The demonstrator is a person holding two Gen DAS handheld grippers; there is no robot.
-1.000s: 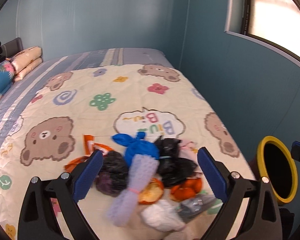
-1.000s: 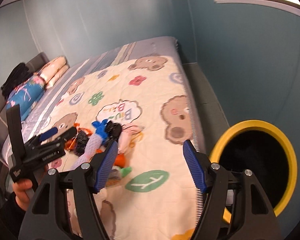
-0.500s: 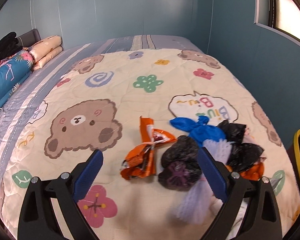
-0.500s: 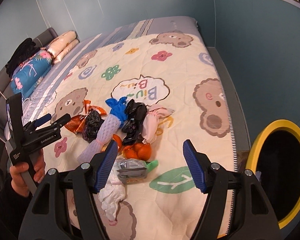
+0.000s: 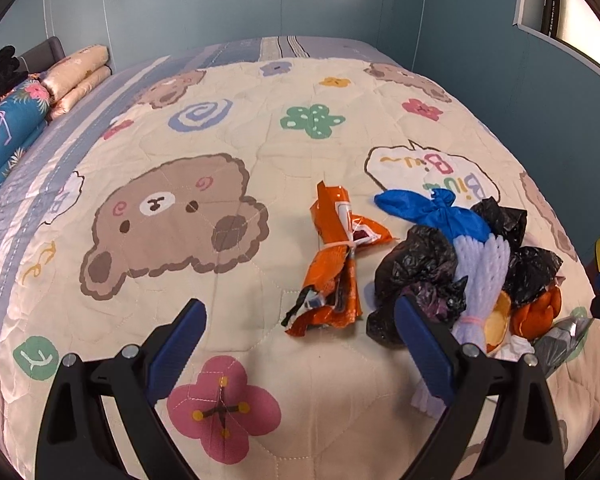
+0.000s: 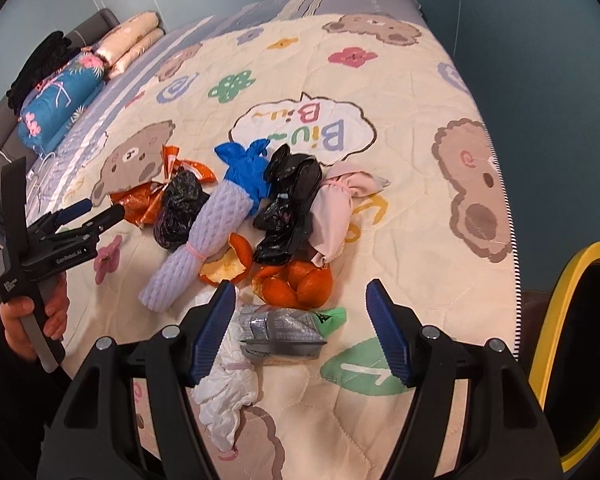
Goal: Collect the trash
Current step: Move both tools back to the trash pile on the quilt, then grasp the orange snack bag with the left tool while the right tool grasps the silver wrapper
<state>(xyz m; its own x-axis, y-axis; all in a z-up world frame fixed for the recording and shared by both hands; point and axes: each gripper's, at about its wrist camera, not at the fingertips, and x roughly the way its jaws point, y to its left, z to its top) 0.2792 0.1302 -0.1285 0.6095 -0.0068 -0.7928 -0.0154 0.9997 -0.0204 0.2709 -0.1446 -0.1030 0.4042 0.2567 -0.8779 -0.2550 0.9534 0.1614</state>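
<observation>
Overhead, I hold both hand-held grippers above a cream quilted bedspread printed with bears and flowers (image 5: 228, 152), where a heap of trash lies near the foot of the bed. My left gripper (image 5: 300, 340) has its blue-padded jaws spread wide and grips nothing; a crumpled orange foil wrapper tied with a band (image 5: 336, 256) lies just ahead between them. My right gripper (image 6: 300, 328) is likewise wide open and empty, poised over a crushed silver foil packet (image 6: 280, 330) and a wad of white tissue (image 6: 224, 392). Beyond these sit orange peels (image 6: 296, 284), a lavender foam net sleeve (image 6: 204, 236), a knotted blue plastic bag (image 6: 246, 168), crumpled black plastic bags (image 6: 288, 204) and a pale pink cloth bundle (image 6: 336, 208), all touching. Beside the bed stands a yellow-rimmed black bin (image 6: 556, 308).
</observation>
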